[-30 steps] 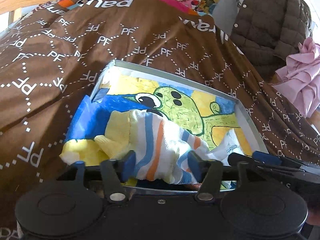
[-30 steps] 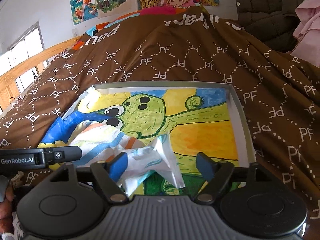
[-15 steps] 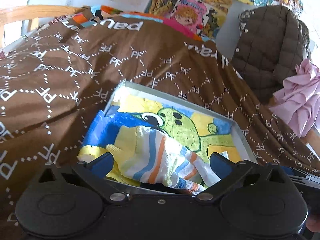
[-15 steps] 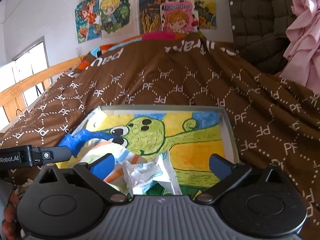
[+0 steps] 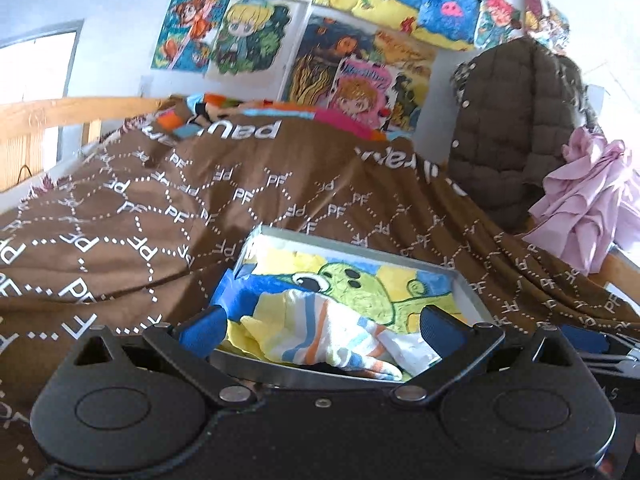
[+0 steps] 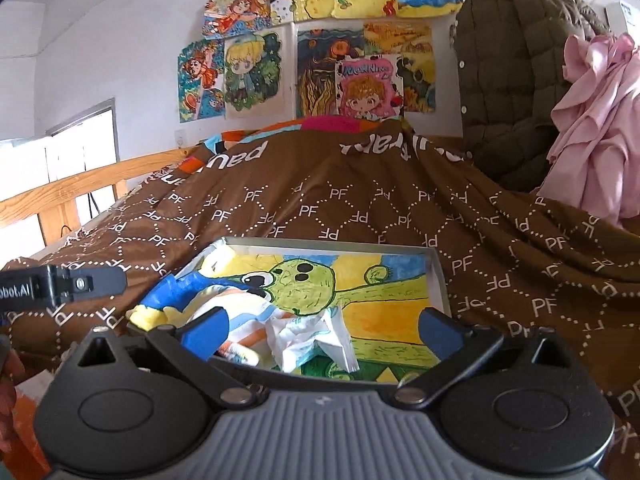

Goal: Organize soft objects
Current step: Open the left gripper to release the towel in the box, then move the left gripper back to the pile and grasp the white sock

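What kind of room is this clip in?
Most likely a child's bedroom: a brown blanket over a wooden-railed bed, cartoon drawings on the wall, a hanging coat.

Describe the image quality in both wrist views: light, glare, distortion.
Left wrist view: daylight blows out the window at left, the fisheye bends the wooden rail, and the striped cloth in the tray stays fairly sharp. Right wrist view: the window is overexposed, dark vignette fills the corners, the brown blanket is evenly lit, and the wall drawings look slightly soft.
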A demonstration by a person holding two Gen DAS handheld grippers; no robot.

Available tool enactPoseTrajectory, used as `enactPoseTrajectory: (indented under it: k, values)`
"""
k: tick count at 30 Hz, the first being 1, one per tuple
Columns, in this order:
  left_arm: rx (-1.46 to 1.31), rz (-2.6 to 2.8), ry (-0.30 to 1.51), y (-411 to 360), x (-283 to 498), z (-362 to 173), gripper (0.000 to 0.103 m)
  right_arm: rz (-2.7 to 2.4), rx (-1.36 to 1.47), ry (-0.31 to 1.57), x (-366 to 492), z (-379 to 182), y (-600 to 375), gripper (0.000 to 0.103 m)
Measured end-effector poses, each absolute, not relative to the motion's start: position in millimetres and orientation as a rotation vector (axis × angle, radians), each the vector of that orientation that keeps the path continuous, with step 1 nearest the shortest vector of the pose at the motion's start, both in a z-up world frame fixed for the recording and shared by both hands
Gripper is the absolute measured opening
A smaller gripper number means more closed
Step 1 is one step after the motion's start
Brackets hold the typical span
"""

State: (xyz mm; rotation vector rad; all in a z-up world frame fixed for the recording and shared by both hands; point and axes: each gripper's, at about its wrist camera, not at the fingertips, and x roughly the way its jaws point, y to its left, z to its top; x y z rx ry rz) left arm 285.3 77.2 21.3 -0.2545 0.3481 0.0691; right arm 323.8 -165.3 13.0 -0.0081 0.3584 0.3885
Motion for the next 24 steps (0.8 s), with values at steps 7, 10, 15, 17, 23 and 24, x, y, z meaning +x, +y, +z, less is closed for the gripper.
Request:
enactPoseTrajectory:
  k: [7,10,15,17,23,24]
  values:
    - [-0.239,0.068,0.319,66.4,251.2,24.4,0.102,0.381,-0.013,0.351,288.2,4.4,-178.4,0.103]
    - [-0.237,0.079,0.319,62.3,233.1,23.6,0.102,0.379,-0.018,0.356,272.6,1.3,-183.2,0.103]
    - [-0.210,0.066,0.388,51.9,208.7,21.2,0.102,0.381,-0.035,0.355,247.2,-3.1,-188.0,0.103]
    - [-0.199,0.060,0.399,48.0,197.7,20.0,0.102,0.380,-0.034,0.352,238.5,-4.8,-190.7,0.103]
    - [-0.222,0.075,0.452,42.9,171.3,13.3,0.102,0.361,-0.058,0.374,216.2,-15.9,-198.4,0.103]
    - [-0.225,0.081,0.462,42.5,167.0,11.3,0.102,0.363,-0.067,0.377,214.4,-16.6,-197.8,0.103]
